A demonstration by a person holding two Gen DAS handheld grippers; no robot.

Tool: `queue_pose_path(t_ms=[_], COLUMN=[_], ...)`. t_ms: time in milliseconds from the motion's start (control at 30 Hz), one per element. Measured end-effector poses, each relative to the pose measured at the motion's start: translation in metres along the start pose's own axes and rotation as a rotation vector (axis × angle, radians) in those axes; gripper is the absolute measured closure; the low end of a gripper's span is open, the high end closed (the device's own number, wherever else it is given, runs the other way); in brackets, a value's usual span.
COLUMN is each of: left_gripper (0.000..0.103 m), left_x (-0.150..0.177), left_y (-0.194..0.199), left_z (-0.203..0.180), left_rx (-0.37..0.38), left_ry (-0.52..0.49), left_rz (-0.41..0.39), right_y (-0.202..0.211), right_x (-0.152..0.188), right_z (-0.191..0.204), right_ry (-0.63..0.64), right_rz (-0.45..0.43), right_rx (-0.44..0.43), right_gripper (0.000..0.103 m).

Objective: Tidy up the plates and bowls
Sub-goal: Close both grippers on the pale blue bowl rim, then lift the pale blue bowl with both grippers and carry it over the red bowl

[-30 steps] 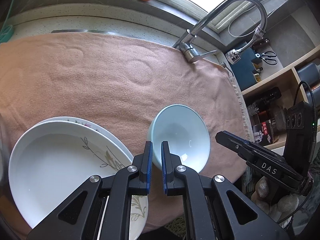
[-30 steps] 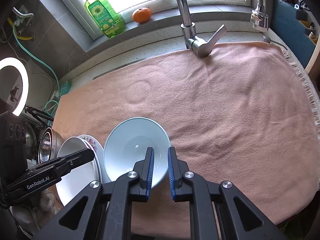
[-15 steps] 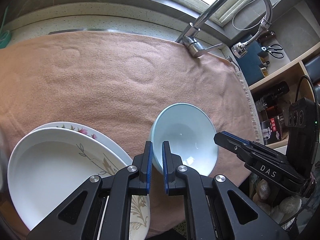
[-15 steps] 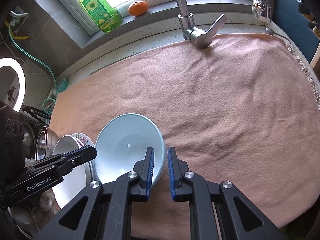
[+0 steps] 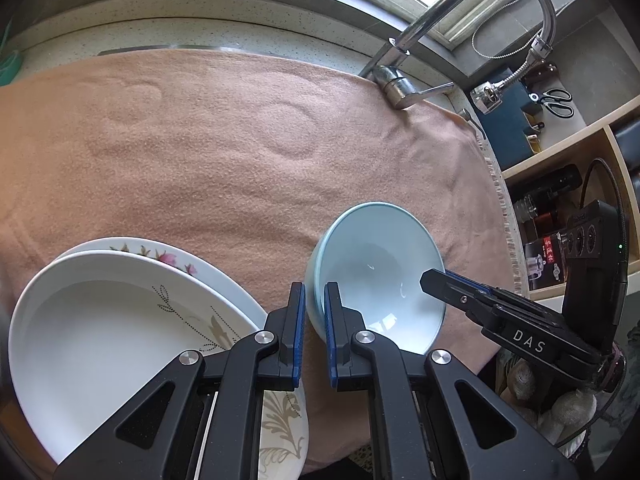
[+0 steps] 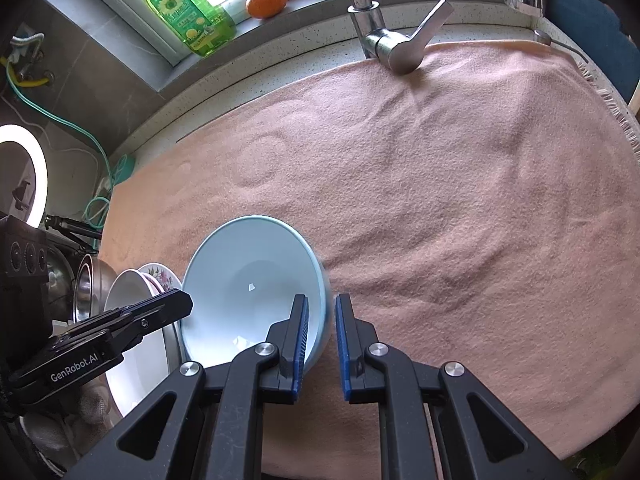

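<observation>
Far left in my right wrist view a ring light [image 6: 38,176] glows, and below it a steel bowl [image 6: 90,284] sits off the edge of the cloth [image 5: 200,160]. Next come two stacked plates at the cloth's near left corner: a white plate [image 5: 100,328] with a dotted sprig pattern on top, and a flowered plate [image 5: 160,254] under it, showing only along its far rim. My left gripper [image 5: 314,292] hangs just right of that stack, its blue pads drawn close together with the left rim of the bowl [image 5: 380,264] pinched between them. The bowl is pale blue and empty and sits low over the near part of the cloth, just right of the plates and clear of them in the left wrist view. I cannot tell whether its base touches the cloth. My right gripper [image 6: 320,304] is clamped on the opposite rim, one pad inside the bowl and one outside against the wall, so both grippers grip it at once. To the right the cloth runs bare and wrinkled, with a few round dents pressed into it farther back. On the sill behind stand a green soap bottle [image 6: 188,16] and an orange [image 6: 267,2]. The tap [image 5: 400,84] rises at the cloth's far right edge, its lever pointing right. Beyond the fringe, scissors [image 5: 558,100] hang above a shelf [image 5: 560,152] of bottles.
</observation>
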State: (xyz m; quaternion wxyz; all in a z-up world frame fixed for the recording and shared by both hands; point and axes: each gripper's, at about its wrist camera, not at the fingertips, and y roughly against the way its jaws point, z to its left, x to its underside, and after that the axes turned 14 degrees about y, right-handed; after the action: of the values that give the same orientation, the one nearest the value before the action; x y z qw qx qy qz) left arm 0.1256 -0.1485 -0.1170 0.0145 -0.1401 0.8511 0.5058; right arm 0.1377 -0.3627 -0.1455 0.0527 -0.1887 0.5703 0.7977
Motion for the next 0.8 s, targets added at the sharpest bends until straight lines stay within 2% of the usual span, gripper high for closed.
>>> queue_pose_path(t_ms=[433,800], left_gripper=[0.096,0.096], left_x=[0.002,0.004], left_y=[0.0,0.017], left_z=[-0.002,-0.001], left_rx=[0.006,0.025], left_ry=[-0.003,0.01], left_rz=[0.0,-0.035], right_y=[-0.002,0.009], right_x=[0.002,-0.001], right_z=[0.0,0.006], right_ry=[-0.024,-0.019], right_rz=[0.005,-0.008], right_rx=[-0.016,-0.022], right_gripper=[0.094,0.094])
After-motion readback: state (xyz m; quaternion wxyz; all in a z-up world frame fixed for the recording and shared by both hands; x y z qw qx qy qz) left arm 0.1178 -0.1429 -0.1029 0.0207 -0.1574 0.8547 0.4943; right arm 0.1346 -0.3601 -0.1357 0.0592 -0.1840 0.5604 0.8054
